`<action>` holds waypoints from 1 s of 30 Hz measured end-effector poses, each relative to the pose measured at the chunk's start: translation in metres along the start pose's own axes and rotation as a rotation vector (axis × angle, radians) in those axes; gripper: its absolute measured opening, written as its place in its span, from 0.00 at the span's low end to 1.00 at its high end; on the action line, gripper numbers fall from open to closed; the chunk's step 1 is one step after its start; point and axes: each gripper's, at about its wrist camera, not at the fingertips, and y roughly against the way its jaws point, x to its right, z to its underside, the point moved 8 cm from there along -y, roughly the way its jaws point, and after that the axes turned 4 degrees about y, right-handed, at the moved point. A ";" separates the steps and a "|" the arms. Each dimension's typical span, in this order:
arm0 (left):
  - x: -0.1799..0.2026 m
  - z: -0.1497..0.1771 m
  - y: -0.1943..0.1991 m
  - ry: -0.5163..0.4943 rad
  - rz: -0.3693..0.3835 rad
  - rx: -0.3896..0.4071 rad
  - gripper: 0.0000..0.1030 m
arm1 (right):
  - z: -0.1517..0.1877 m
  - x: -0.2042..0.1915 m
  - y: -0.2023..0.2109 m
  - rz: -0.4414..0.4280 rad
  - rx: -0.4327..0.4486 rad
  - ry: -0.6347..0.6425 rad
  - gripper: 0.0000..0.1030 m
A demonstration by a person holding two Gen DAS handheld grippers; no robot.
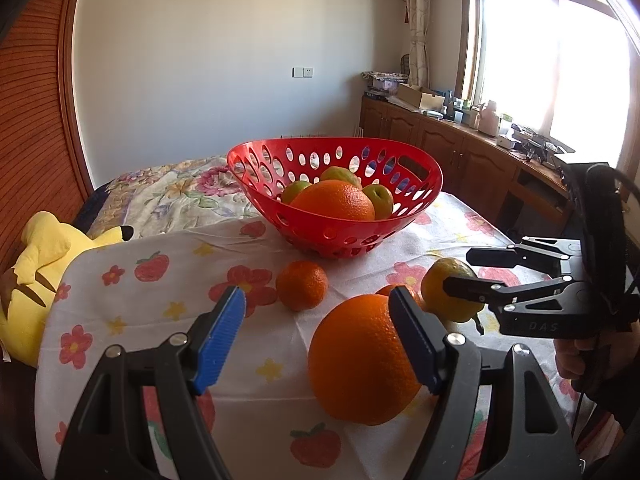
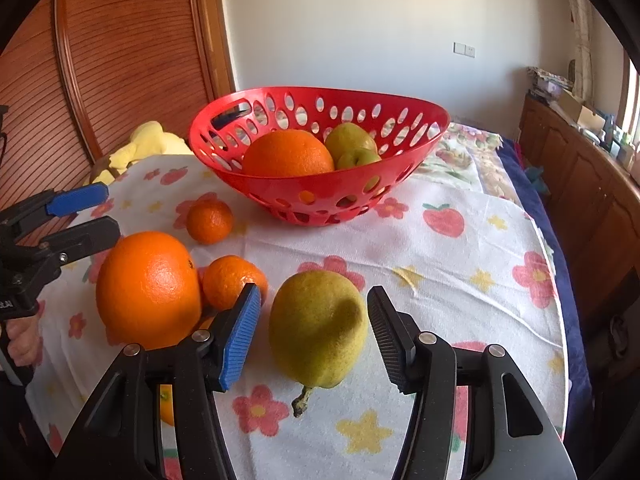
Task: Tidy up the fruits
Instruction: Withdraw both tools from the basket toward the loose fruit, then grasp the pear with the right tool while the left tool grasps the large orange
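Note:
A red perforated basket (image 1: pixel 332 236) (image 2: pixel 320 200) stands at the back of the flowered tablecloth, holding a big orange (image 1: pixel 334 200) and green fruits (image 2: pixel 350 138). In front lie a second big orange (image 1: pixel 356 360) (image 2: pixel 148 288), two mandarins (image 2: pixel 209 221) (image 2: pixel 232 280) and a yellow-green pear (image 2: pixel 318 328) (image 1: pixel 444 300). My right gripper (image 2: pixel 316 336) (image 1: pixel 456 269) straddles the pear, which rests on the cloth with a small gap at the blue pad. My left gripper (image 1: pixel 316 340) (image 2: pixel 112 209) is open, its right finger just in front of the loose big orange and its left finger over bare cloth.
A yellow plush toy (image 1: pixel 36 280) lies off the table's left edge, beside a slatted wooden door (image 2: pixel 120 60). Wooden cabinets (image 1: pixel 460 160) with clutter run under the window on the right. A bed with a floral cover (image 1: pixel 172 192) sits behind the table.

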 end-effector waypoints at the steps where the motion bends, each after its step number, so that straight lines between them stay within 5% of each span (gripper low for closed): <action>1: 0.001 0.000 0.001 -0.002 0.001 0.000 0.72 | 0.001 0.000 -0.002 0.002 -0.005 -0.002 0.56; 30: 0.030 0.020 -0.022 -0.061 0.012 -0.087 0.73 | 0.025 0.009 -0.005 -0.039 -0.061 -0.043 0.58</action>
